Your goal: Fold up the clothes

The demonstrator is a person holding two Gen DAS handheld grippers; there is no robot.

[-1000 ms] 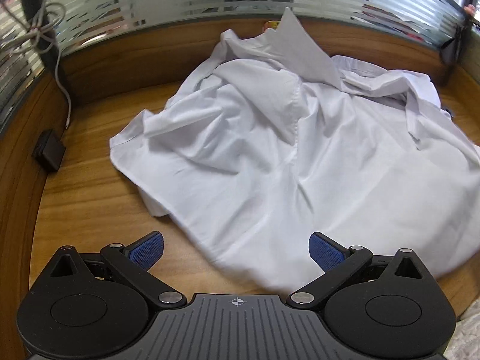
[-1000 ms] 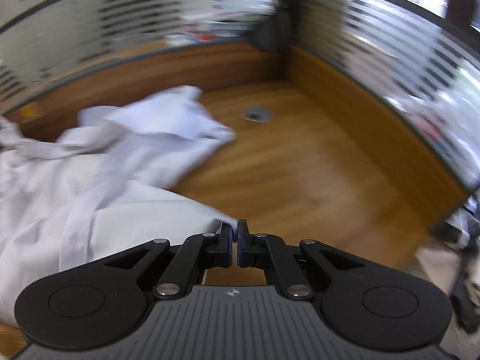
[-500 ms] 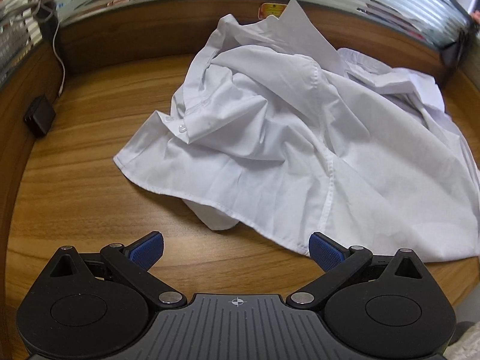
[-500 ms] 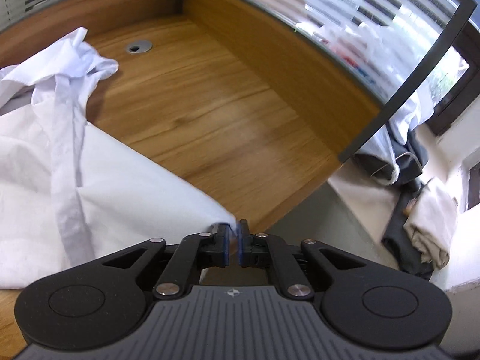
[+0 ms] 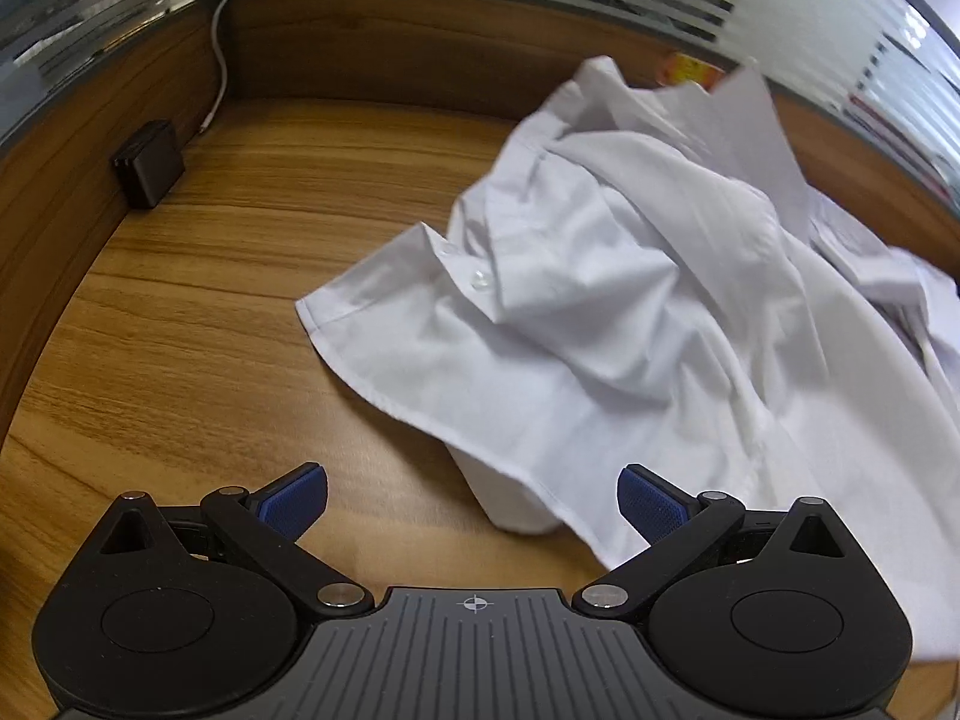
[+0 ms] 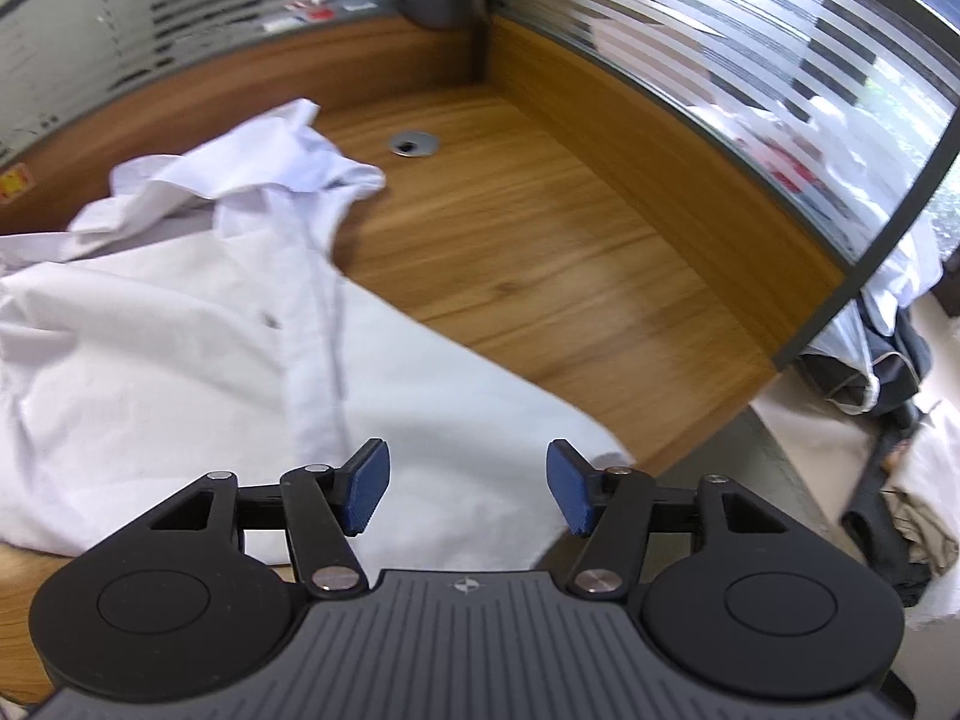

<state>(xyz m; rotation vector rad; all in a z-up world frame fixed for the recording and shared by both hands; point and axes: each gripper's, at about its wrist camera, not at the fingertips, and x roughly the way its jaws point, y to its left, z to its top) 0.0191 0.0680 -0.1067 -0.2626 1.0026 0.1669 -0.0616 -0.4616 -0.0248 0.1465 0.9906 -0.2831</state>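
Observation:
A crumpled white button shirt point(image 5: 630, 324) lies in a heap on the wooden desk point(image 5: 198, 324), filling the right half of the left wrist view. Its hem hangs just in front of my left gripper point(image 5: 473, 507), which is open and holds nothing. In the right wrist view the same shirt point(image 6: 198, 354) spreads over the left and middle, button placket running up the centre, collar bunched at the back. My right gripper point(image 6: 467, 495) is open just above the shirt's near corner, which lies at the desk's front edge.
Wooden walls topped with striped glass point(image 6: 708, 66) enclose the desk. A black adapter point(image 5: 148, 163) with a white cable sits in the far left corner. A metal cable grommet point(image 6: 413, 144) is set in the desk behind the shirt. Clothes and bags point(image 6: 894, 360) lie off the desk's right end.
My right gripper has opened and let go of the shirt corner it was pinching. The left wrist view has swung left, so the shirt now sits further right.

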